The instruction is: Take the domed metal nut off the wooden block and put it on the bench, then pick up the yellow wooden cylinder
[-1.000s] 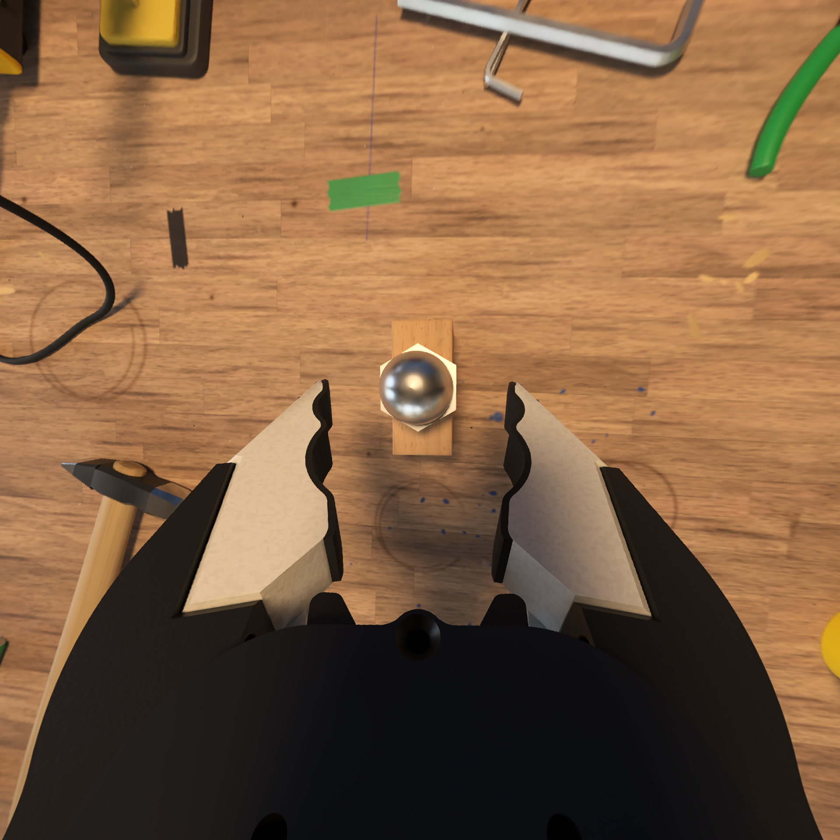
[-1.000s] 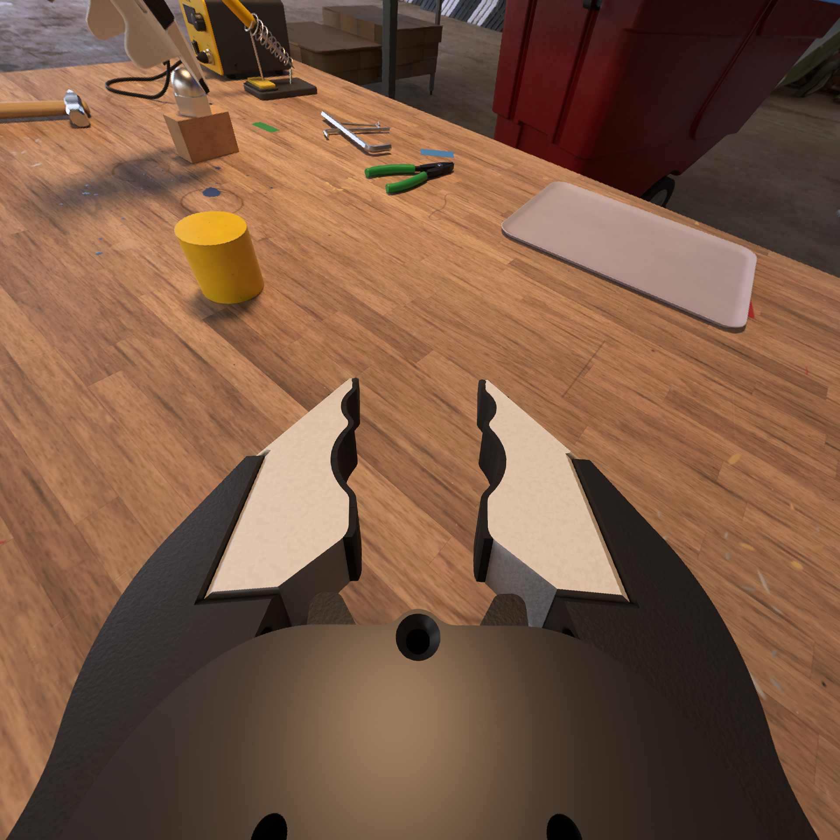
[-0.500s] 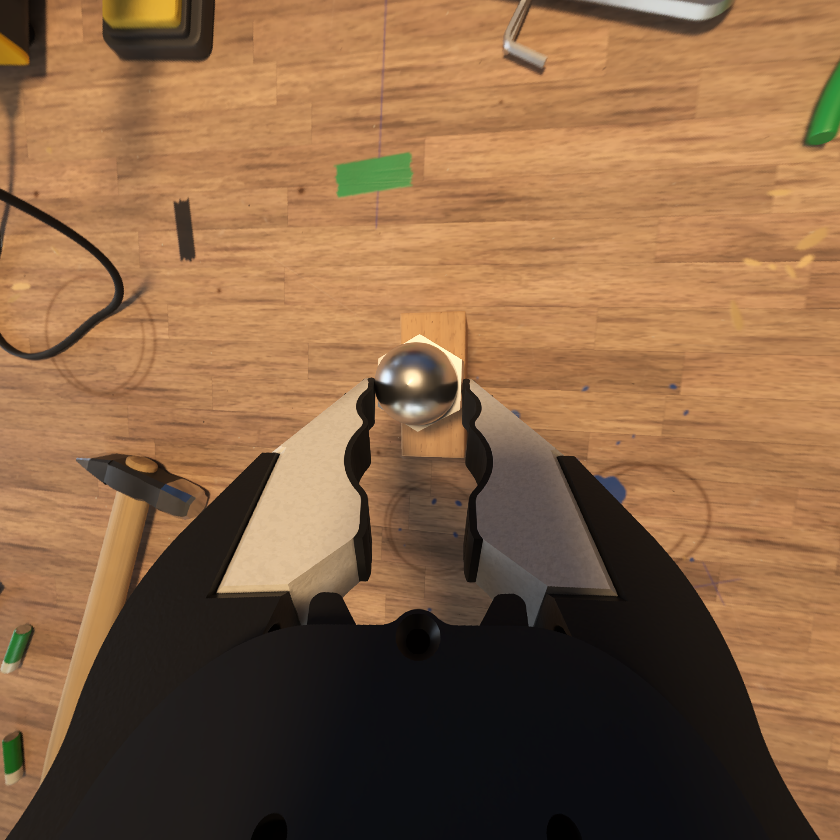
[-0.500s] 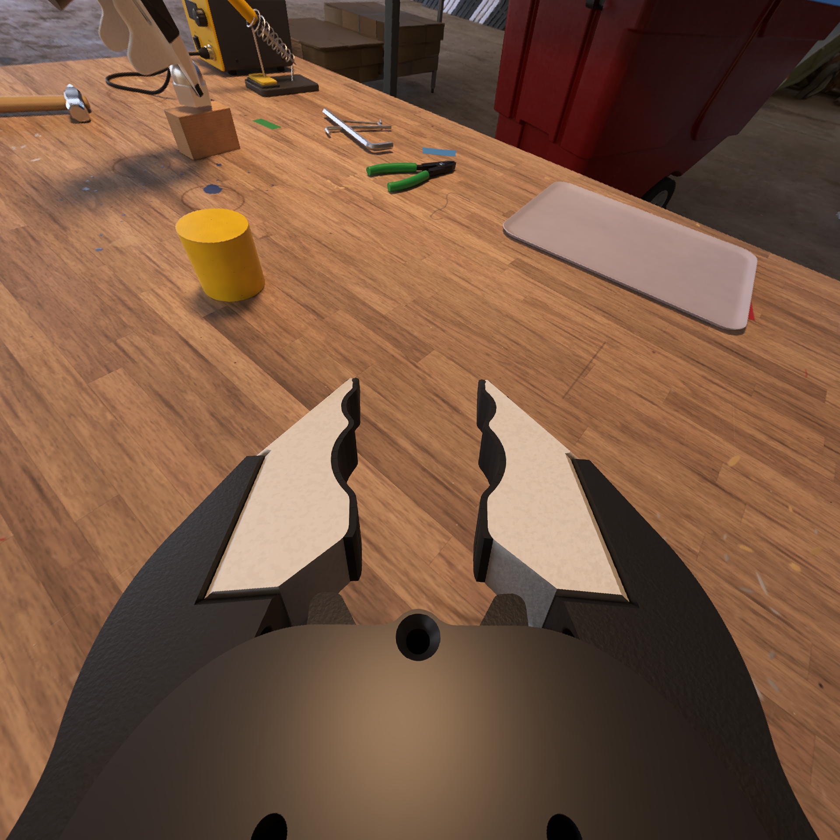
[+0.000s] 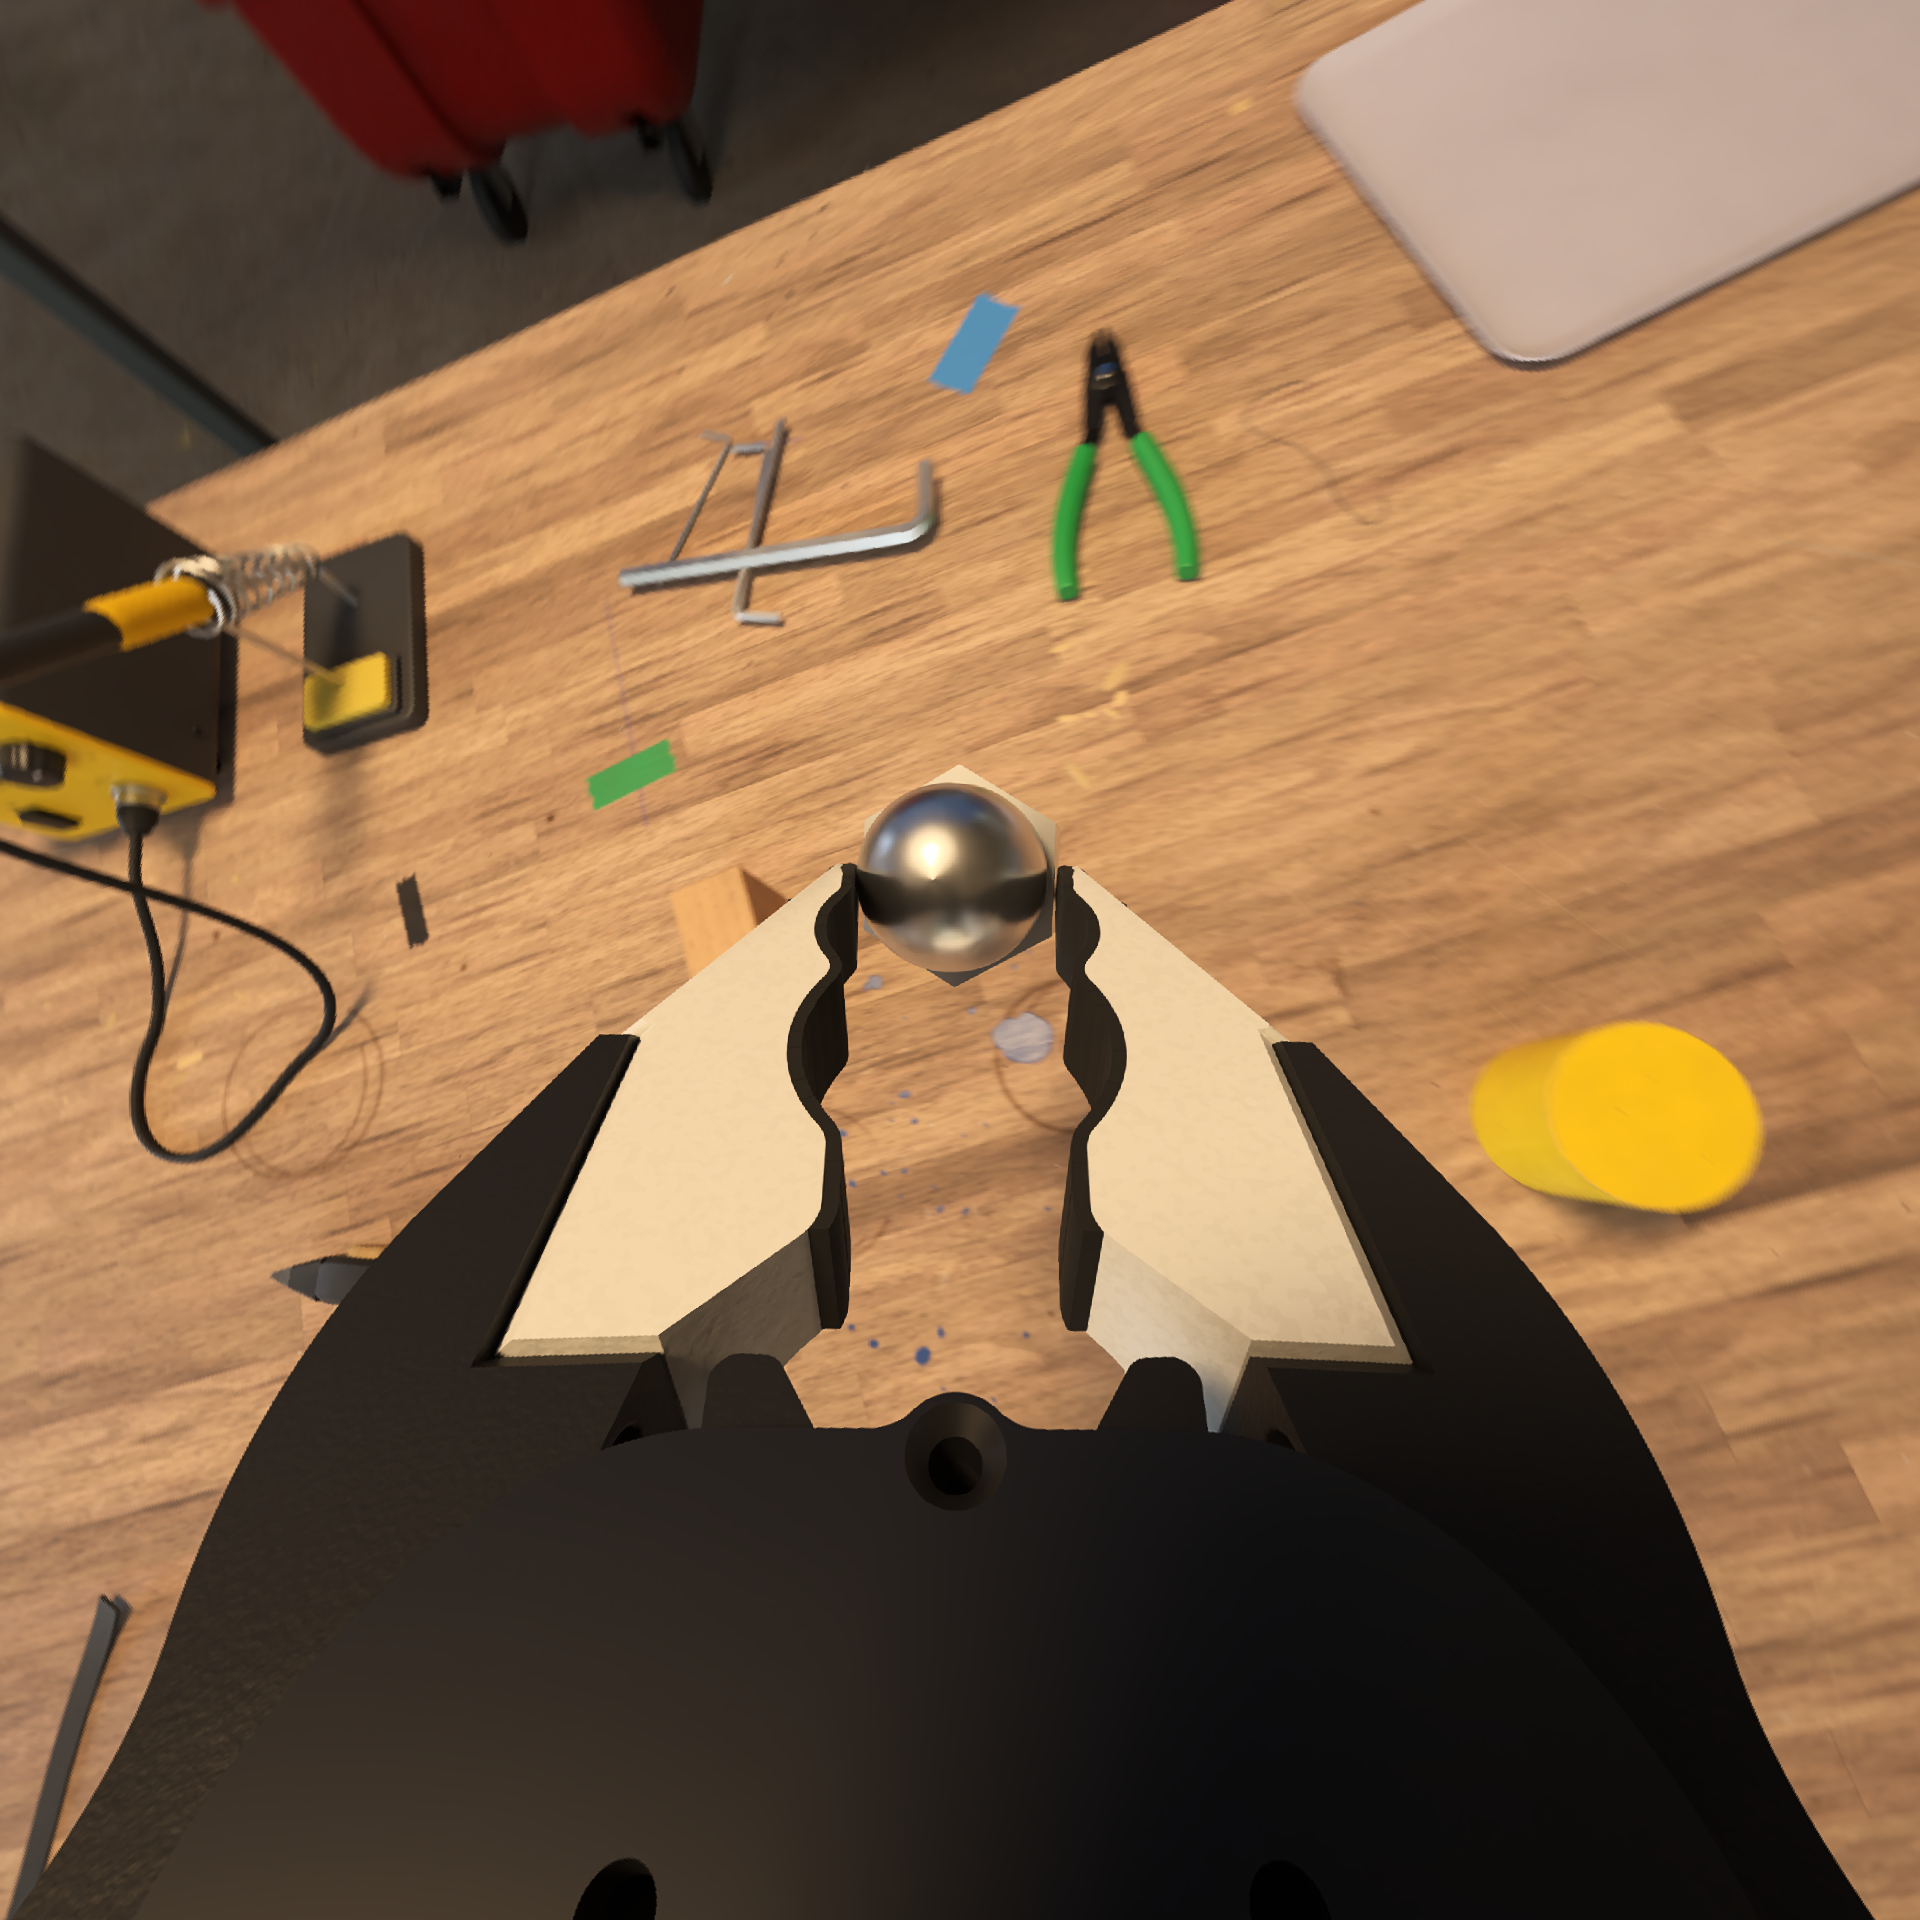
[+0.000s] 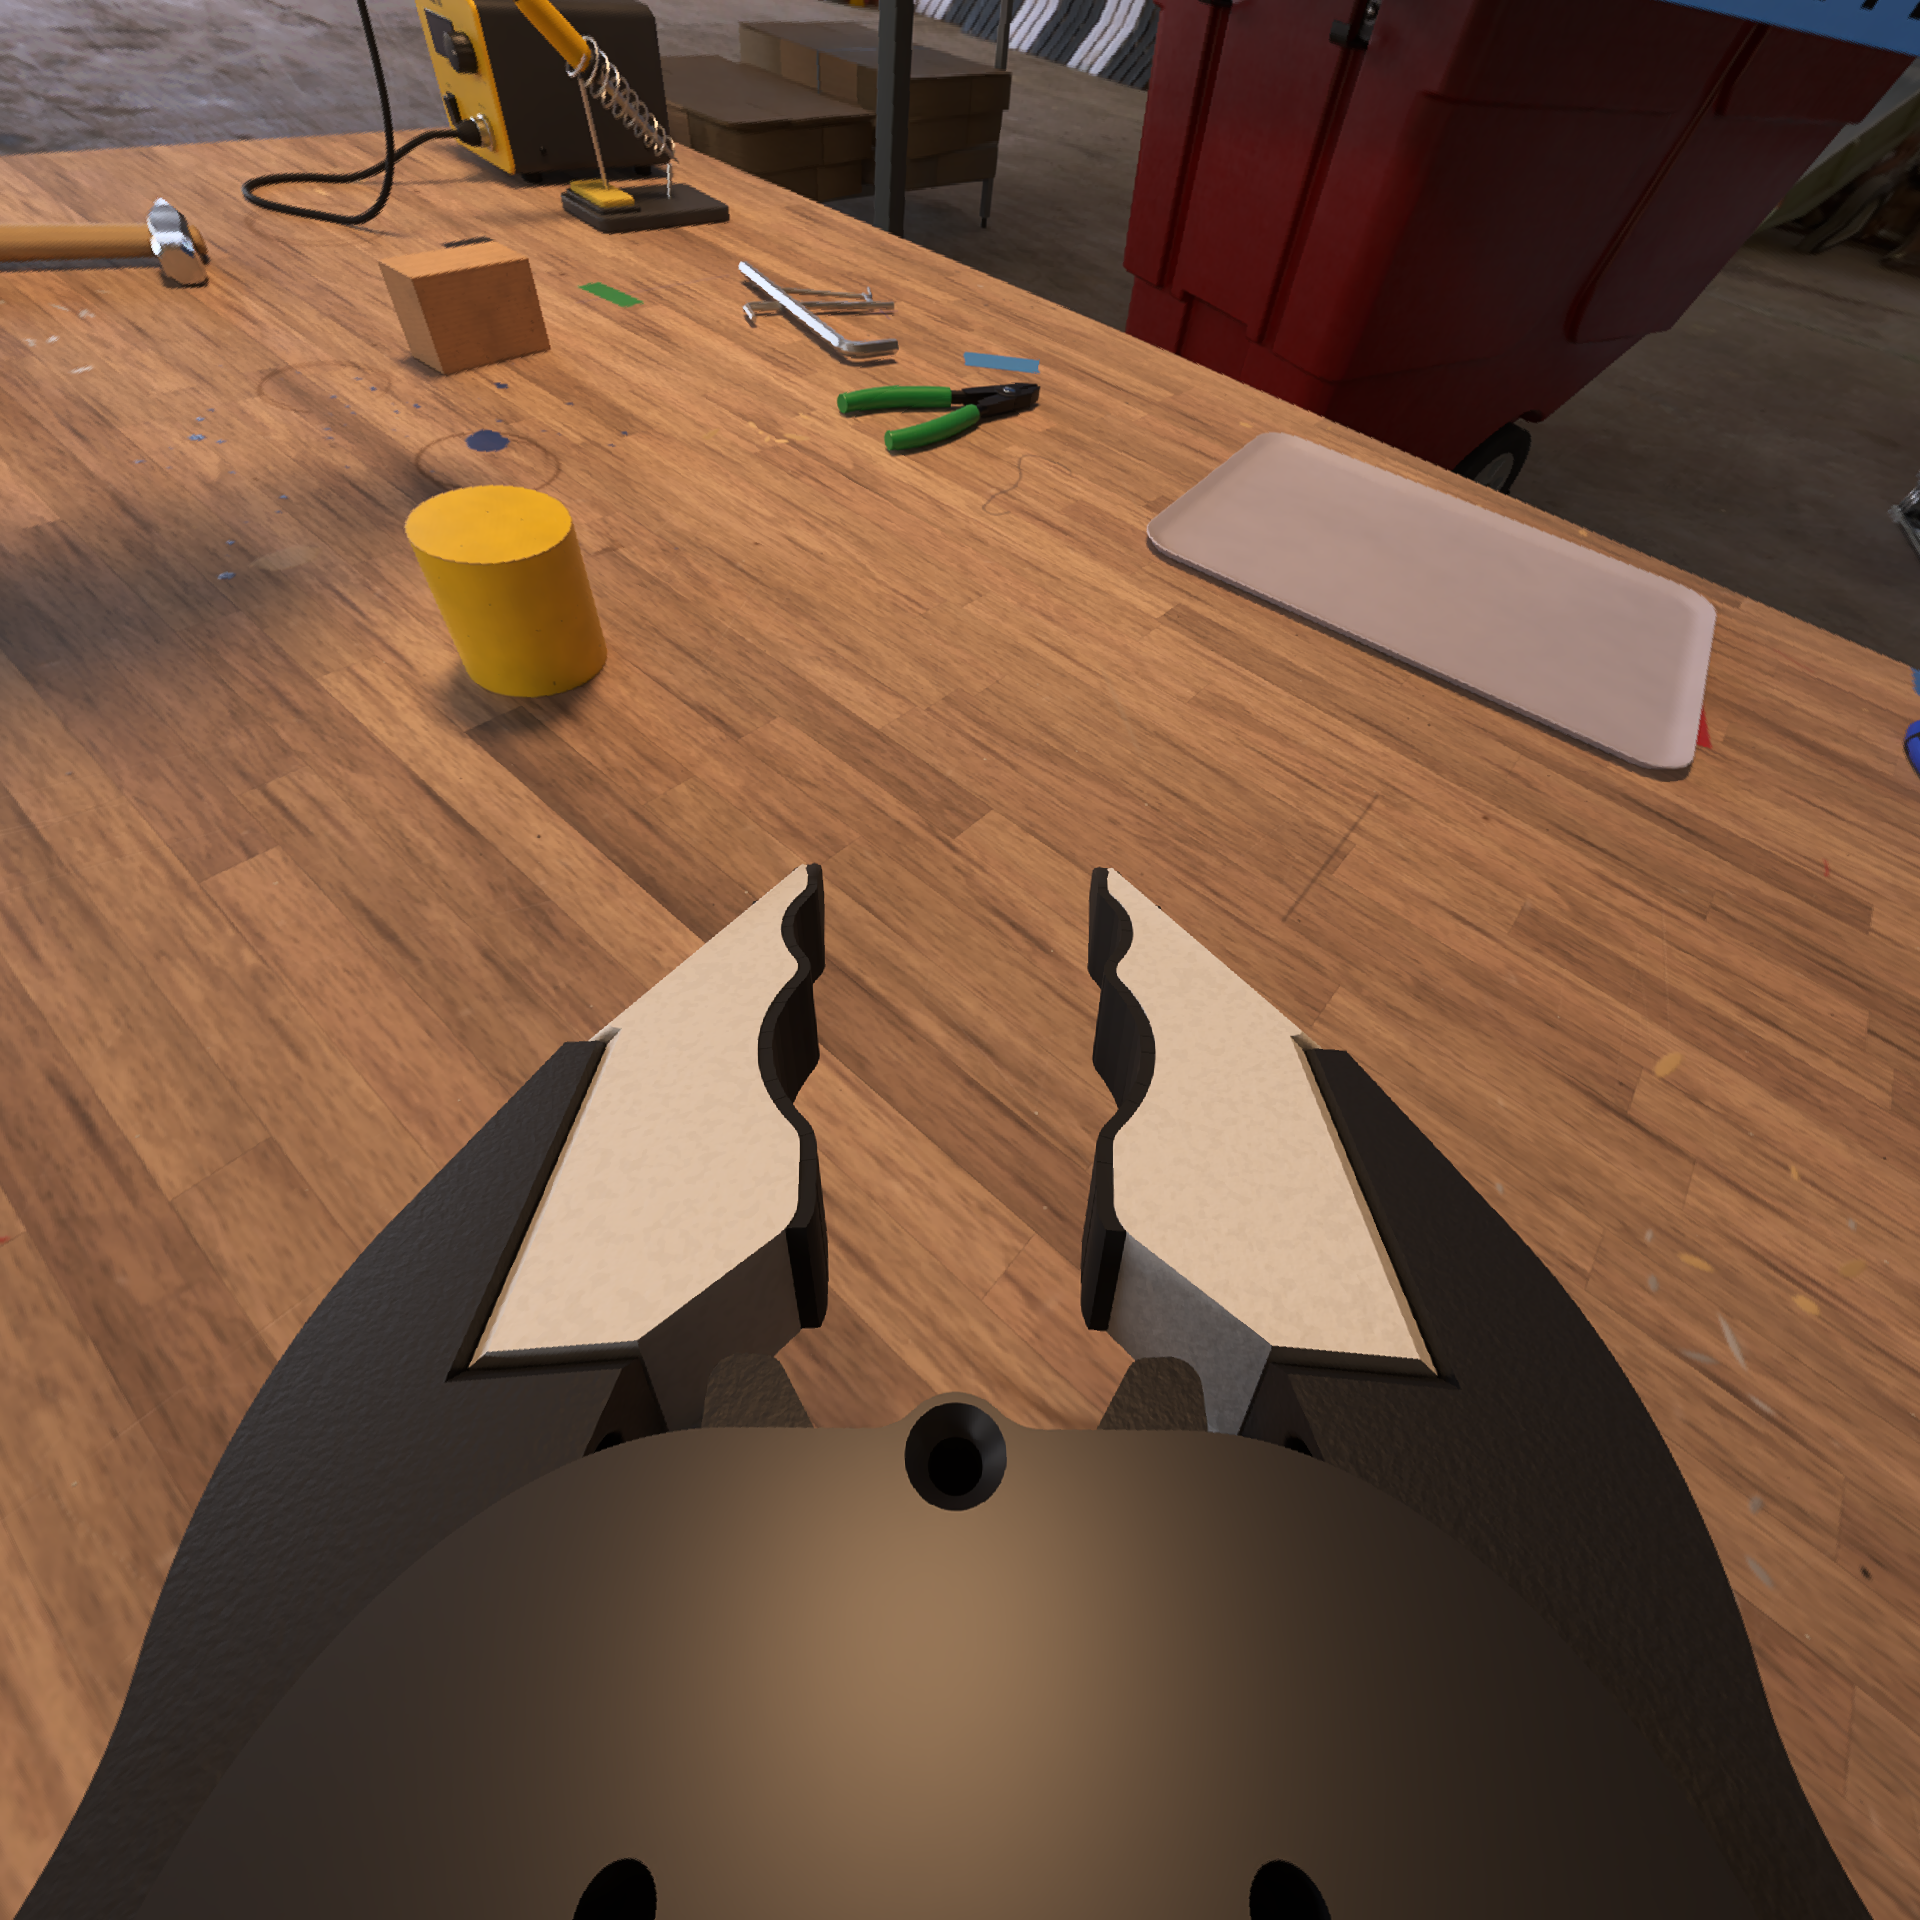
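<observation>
My left gripper (image 5: 954, 899) is shut on the domed metal nut (image 5: 951, 868) and holds it in the air above the bench. The wooden block (image 5: 717, 914) peeks out left of my left finger; in the right wrist view the block (image 6: 465, 303) stands bare at the far left. The yellow wooden cylinder (image 5: 1621, 1117) stands upright to the right of the left gripper, and it shows in the right wrist view (image 6: 506, 590) ahead and to the left. My right gripper (image 6: 954, 909) is open and empty, low over the bench.
A soldering station (image 5: 94, 727) with its cable and stand sits at the left. Hex keys (image 5: 774, 545) and green-handled pliers (image 5: 1122, 488) lie beyond the block. A pale tray (image 6: 1444, 592) lies at the right. A hammer (image 6: 114, 244) lies far left. A red bin (image 6: 1455, 187) stands behind the bench.
My left gripper closed on the nut, then lifted it off the block and swung right, tilting its view up. It has left the right wrist view. The right gripper has barely moved.
</observation>
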Tool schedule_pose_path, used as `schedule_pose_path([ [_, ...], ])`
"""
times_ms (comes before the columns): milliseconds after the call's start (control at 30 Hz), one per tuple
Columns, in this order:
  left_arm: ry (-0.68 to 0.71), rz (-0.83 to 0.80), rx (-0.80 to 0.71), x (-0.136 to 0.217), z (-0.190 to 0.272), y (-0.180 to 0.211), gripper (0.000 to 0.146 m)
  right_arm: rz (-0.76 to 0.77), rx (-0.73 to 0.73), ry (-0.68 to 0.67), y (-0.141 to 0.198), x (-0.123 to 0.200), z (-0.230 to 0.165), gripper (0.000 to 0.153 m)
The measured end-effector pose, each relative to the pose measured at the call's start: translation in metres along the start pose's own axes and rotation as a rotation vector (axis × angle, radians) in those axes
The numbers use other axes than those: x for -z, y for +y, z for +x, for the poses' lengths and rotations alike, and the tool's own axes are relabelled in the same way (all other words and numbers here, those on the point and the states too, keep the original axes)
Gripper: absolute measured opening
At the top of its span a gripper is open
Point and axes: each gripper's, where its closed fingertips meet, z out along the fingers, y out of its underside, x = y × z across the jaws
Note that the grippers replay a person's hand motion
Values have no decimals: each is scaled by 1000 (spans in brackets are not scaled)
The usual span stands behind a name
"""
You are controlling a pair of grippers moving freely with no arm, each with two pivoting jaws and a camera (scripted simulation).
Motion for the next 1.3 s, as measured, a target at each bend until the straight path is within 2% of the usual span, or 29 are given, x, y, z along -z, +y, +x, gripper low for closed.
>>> schedule_pose_path([
  [133,31,66,-94,28,53,7,38,3,3,-2,-2,1,-2,51],
  [300,127,83,-144,41,126,38,38,7,3,2,-3,3,-1,51],
  [500,288,34,-132,29,210,86,38,13,8,10,-6,6,0,51],
  [600,381,-1,-146,16,255,96,38,18,9,15,-8,8,2,51],
  [767,456,-83,-221,-20,308,82,38,22,10,21,-9,12,4,51],
  [1000,549,-240,-251,-80,351,60,38,20,5,19,-8,12,7,50],
  [1300,480,-221,-310,-110,371,33,38,18,-2,21,-7,13,10,50],
])
